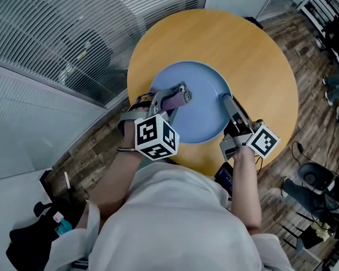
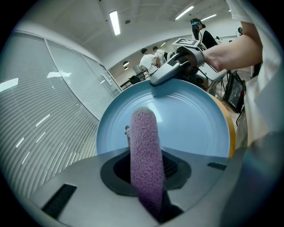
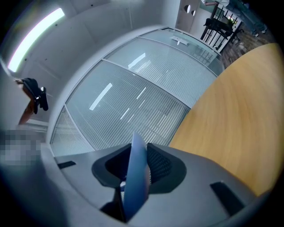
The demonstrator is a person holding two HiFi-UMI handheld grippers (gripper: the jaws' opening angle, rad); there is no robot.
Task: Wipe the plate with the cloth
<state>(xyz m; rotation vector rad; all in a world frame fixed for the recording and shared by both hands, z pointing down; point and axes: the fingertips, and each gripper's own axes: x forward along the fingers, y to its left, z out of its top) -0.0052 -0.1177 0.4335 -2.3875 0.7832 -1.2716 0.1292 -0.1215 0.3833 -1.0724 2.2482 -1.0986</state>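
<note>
Looks like the wipe stroke itself — not pickup, not finish. Clamps the rolled purple cloth in the left claw, closed tight on it, with the free end poking past the tips. Pins the blue plate by its near-right rim in the right claw — closed on the thin edge, seen edge-on in the right gripper view. Holds the plate over the round wooden table, toward the near edge; can't tell whether flat on it or lifted slightly. Places the cloth end over the plate's left part, near the rim, well apart from the right claw on the opposite side; contact likely, not confirmable. Next, presumably: calls for a sweep across the face toward the middle and right under steady pressure, plus a firm right-side hold against spin or slide. No visible dirt to gauge progress by.
</note>
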